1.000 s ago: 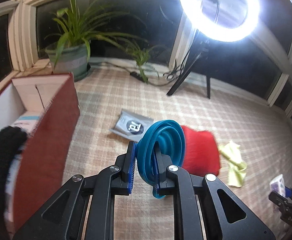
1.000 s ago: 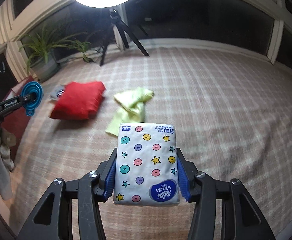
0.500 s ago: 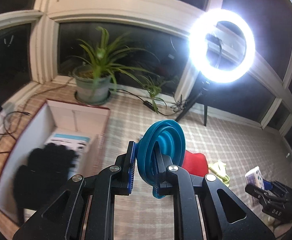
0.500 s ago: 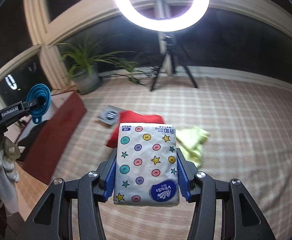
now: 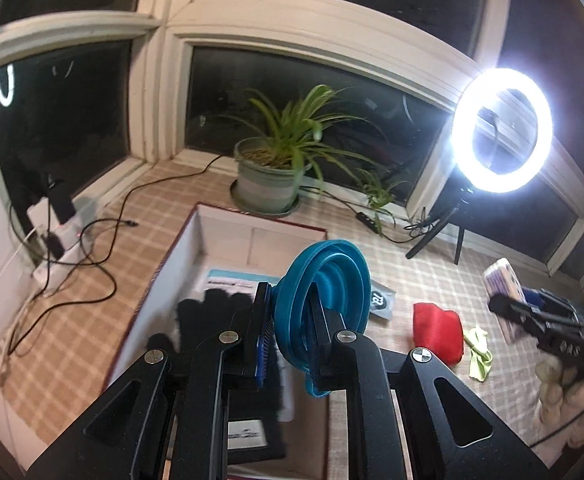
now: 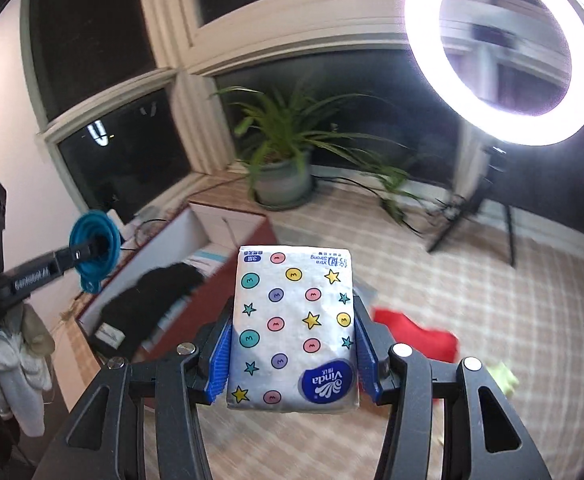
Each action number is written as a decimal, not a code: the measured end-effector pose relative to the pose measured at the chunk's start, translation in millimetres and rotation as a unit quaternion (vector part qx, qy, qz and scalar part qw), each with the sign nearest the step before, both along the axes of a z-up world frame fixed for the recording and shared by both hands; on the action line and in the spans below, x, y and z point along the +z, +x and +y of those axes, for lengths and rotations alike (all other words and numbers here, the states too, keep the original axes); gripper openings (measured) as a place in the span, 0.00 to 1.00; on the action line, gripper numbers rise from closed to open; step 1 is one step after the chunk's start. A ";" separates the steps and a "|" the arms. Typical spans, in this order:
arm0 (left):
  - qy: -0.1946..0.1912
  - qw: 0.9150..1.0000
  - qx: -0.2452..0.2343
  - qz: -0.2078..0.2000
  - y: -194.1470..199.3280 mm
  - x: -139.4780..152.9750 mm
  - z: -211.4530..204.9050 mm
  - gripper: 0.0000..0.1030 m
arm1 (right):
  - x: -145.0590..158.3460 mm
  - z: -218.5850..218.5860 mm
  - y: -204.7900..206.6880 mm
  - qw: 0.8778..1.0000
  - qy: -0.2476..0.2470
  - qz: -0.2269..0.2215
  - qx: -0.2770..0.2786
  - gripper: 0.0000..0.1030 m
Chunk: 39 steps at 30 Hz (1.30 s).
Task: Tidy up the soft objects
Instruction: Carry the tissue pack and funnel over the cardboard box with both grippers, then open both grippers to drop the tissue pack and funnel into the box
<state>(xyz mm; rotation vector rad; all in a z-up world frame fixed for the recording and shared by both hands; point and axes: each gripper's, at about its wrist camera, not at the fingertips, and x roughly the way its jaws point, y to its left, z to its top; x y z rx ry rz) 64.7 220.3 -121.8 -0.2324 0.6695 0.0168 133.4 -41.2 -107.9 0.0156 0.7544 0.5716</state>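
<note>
On the checked floor mat [image 5: 140, 208] by the dark windows stands an open red box [image 5: 160, 280] with white inner walls; inside lie a black glove [image 5: 212, 312], a pale printed packet [image 5: 232, 282] and a flat black item [image 5: 252, 436]. Right of the box on the mat lie a red cloth [image 5: 438, 332], a grey sachet [image 5: 380, 302] and a yellow-green cloth [image 5: 480, 354]. The left tool [image 5: 288, 340] is clamped narrow on a blue collapsible funnel [image 5: 324, 288] above the box. The right tool [image 6: 292, 360] grips a patterned tissue pack [image 6: 292, 328] in the air.
</note>
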 end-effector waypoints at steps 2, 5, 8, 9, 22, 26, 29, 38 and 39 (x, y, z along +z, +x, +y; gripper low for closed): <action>0.003 1.000 0.008 0.005 -0.1 -1.4 8.3 0.13 | 2.5 18.0 13.5 1.000 0.001 0.007 0.018 0.46; 0.005 1.000 0.016 0.016 3.1 -5.9 18.8 0.13 | 3.5 45.0 26.4 0.999 -0.005 0.010 0.046 0.46; -0.002 0.999 0.019 0.031 9.5 -13.2 24.4 0.13 | 0.4 70.6 39.1 0.997 -0.013 0.018 0.071 0.46; -0.005 0.999 0.020 0.038 12.5 -16.6 26.4 0.13 | -1.0 79.2 43.5 0.997 -0.016 0.022 0.078 0.46; 0.026 0.995 0.021 0.090 42.1 -38.0 33.8 0.13 | -30.3 172.6 93.5 0.981 -0.064 0.066 0.171 0.47; 0.028 0.994 0.030 0.104 53.2 -44.4 40.6 0.13 | -42.5 186.7 108.2 0.977 -0.064 0.091 0.184 0.48; 0.026 0.993 0.031 0.113 59.6 -49.7 43.3 0.14 | -49.9 193.2 116.0 0.975 -0.058 0.108 0.186 0.49; 0.033 0.993 0.050 0.107 59.3 -46.9 47.4 0.60 | -50.5 191.4 126.8 0.975 -0.030 0.123 0.181 0.70; 0.031 0.993 0.052 0.105 58.6 -46.2 48.2 0.60 | -49.5 189.6 127.3 0.976 -0.028 0.124 0.179 0.70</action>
